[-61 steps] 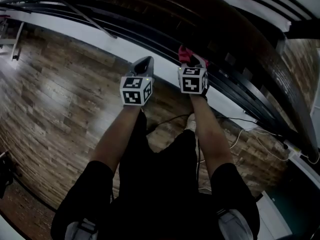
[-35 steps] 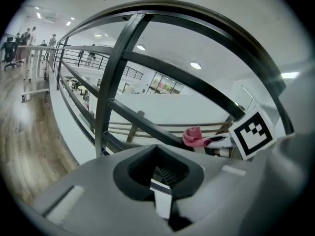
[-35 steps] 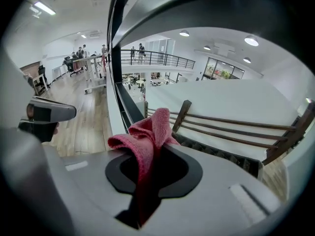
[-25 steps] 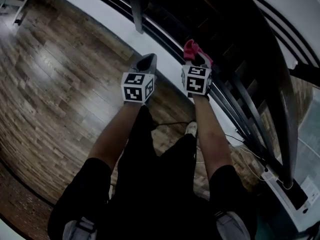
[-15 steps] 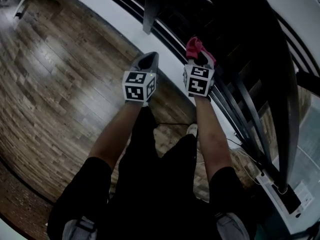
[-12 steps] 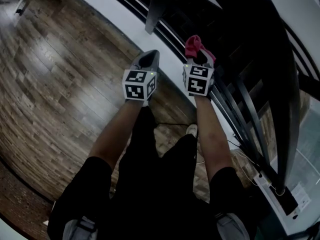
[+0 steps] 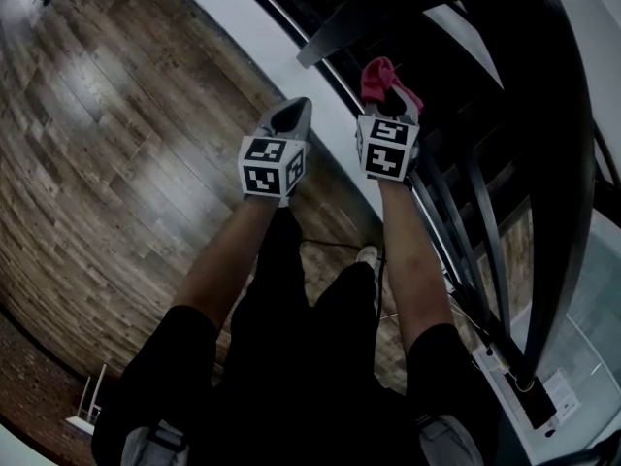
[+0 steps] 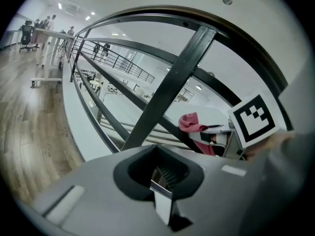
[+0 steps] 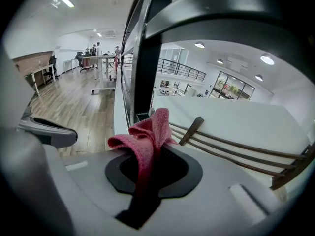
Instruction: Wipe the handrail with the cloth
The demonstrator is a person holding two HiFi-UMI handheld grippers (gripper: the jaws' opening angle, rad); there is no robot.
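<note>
1. The right gripper (image 7: 388,100) has its jaws closed tight on a pink cloth (image 7: 384,74). In the right gripper view, the cloth (image 9: 147,132) sticks up out of the gripper (image 9: 146,181) in a soft, folded bunch.
2. The cloth is held up close to the black bars (image 7: 485,221) of the railing, lower than the wide dark handrail (image 7: 558,115). I cannot tell if the cloth touches any of it.
3. In the right gripper view, the handrail (image 9: 221,18) bends across the top, above the cloth, and a thick black post (image 9: 147,58) stands just behind the cloth.
4. The left gripper (image 7: 291,116) has its jaws pressed together with nothing between them; the left gripper view shows this (image 8: 165,193).
5. The left gripper is held out over the white ledge (image 7: 243,17) at the foot of the railing, just beside the right gripper and not touching it.
6. From the left gripper view you can see the right gripper (image 8: 221,132) with the pink cloth (image 8: 189,123) poking out of it, behind a slanted black post (image 8: 167,82).
7. Both arms reach out forward. Below them is a brown wooden floor (image 7: 116,144) with a thin dark cable (image 7: 330,241) lying on it near the person's shoe (image 7: 367,256).
</note>
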